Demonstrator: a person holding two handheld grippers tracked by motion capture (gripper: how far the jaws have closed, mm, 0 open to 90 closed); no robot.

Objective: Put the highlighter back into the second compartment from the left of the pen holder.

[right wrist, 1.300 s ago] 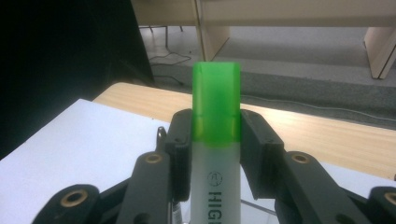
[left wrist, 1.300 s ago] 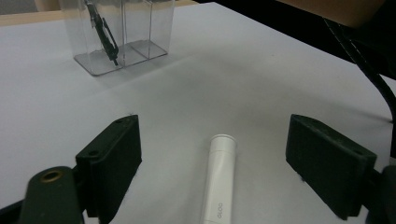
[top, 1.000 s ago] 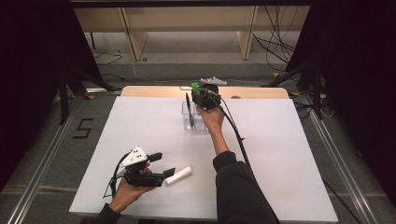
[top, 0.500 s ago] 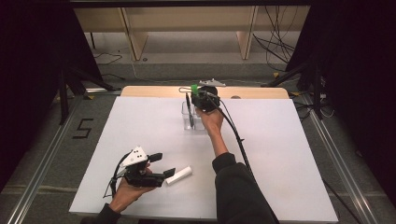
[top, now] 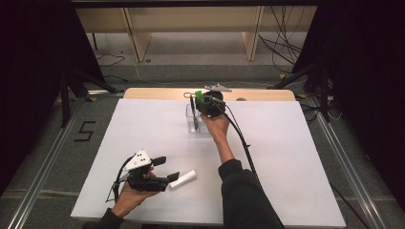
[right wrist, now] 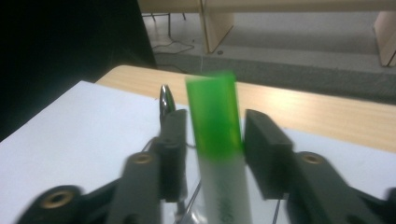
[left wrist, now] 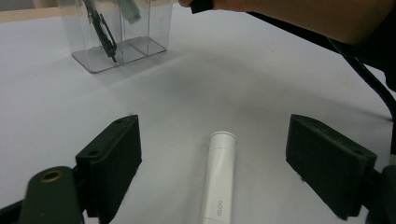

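While the right gripper (right wrist: 212, 140) grips the green-capped marker (right wrist: 214, 116) at frame centre, over the clear holder (top: 195, 119), a tilted release could tip that holder. The left gripper (left wrist: 233, 168) stands spread around the white tube (left wrist: 219, 177) at lower centre; closing off-centre could roll it away.

White sheet (top: 296, 157) mostly bare: wide free room at 9 o'clock and at 3 o'clock of the clear holder (top: 195, 119). Holder stands near the far edge at 12 o'clock, right gripper (top: 203, 102) right over it, green-capped tube (right wrist: 215, 135) between its jaws. Right forearm (top: 220, 143) and cable (top: 246, 148) run from 6 o'clock up to the holder, blocking the centre lane. Left gripper (top: 167, 169) near the edge at 7 o'clock, jaws spread wide; white tube (left wrist: 219, 177) lies flat between them, room either side. Pen (left wrist: 100, 30) leans inside the holder's left compartment.
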